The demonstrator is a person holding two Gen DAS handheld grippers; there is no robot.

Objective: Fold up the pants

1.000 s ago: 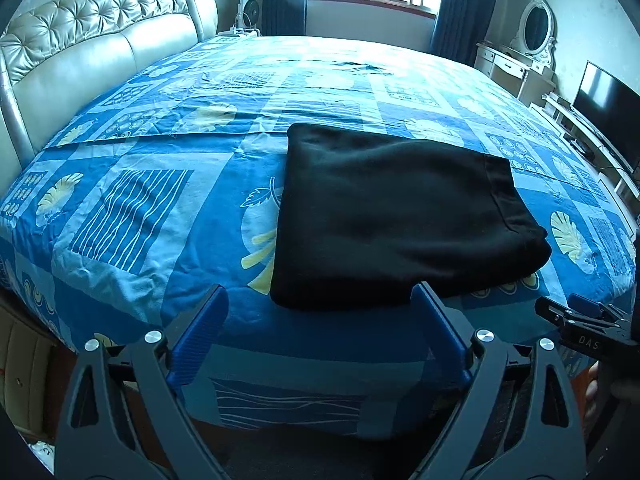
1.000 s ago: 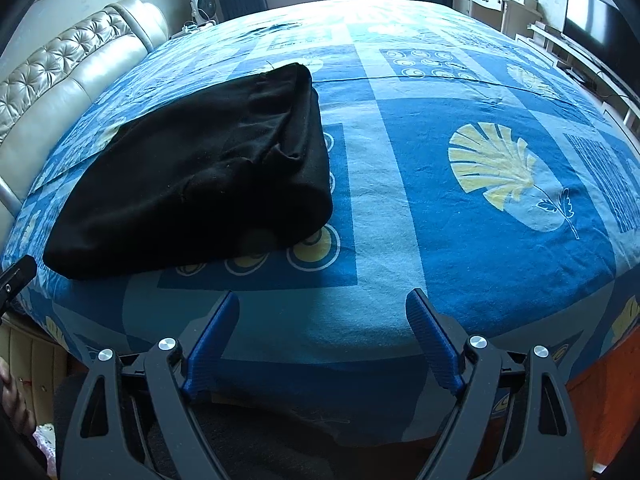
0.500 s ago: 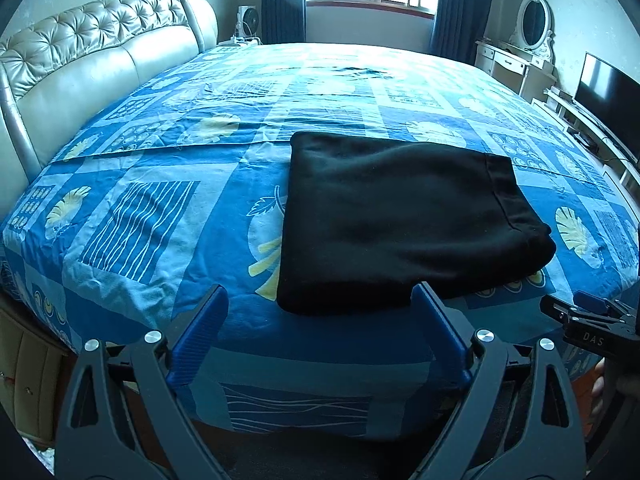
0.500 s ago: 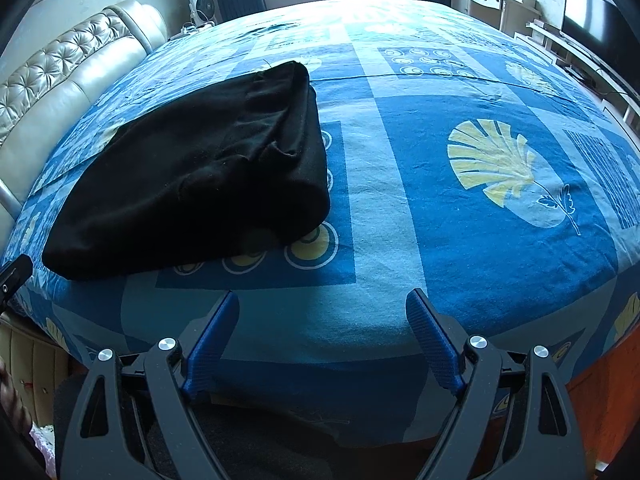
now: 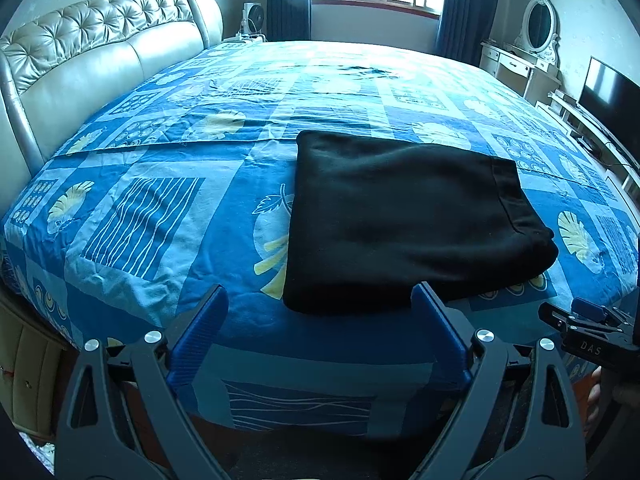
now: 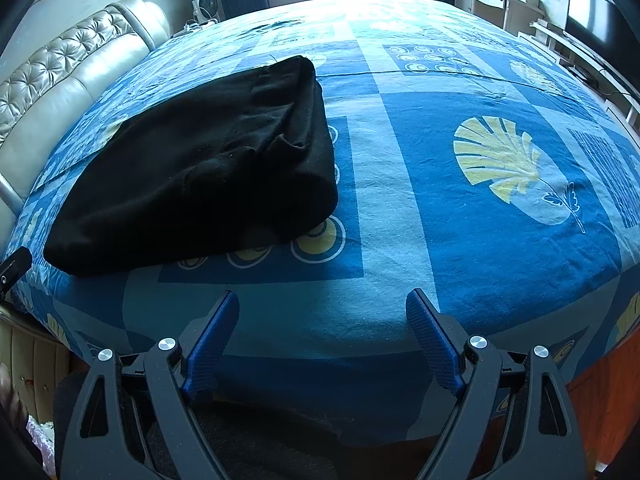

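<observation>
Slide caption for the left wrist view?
Folded black pants lie on the blue bedspread, beyond the open left gripper.

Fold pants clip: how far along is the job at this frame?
Done: the black pants lie as a compact folded rectangle on the blue bedspread. In hand: nothing; the left tongs and right tongs are open, off the cloth. Left: apparently nothing, perhaps tidying the bunched right edge.

folded black pants [image 5: 404,220] flat on blue bedspread [image 5: 160,208]

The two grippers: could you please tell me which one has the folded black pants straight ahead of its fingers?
The left gripper: the black pants lie straight ahead of it, one finger overlapping their near edge. The right gripper faces bare bedspread, pants off to its left.
</observation>
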